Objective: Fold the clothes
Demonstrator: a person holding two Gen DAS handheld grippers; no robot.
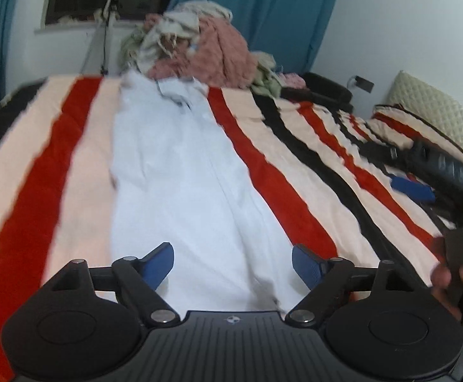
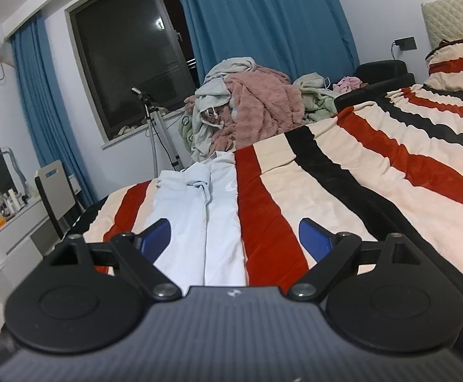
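Across the striped bedspread (image 1: 72, 146), pale blue trousers (image 1: 180, 172) beneath both wide, empty claws; blue curtains (image 2: 263, 25) behind.

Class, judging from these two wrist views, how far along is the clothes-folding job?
Done: the light blue trousers lie lengthwise on the striped blanket, seemingly folded leg over leg. In hand: nothing; the left gripper and right gripper both stand open and empty above the near end. Left: folding the trousers shorter, then the heap of clothes at the far edge.
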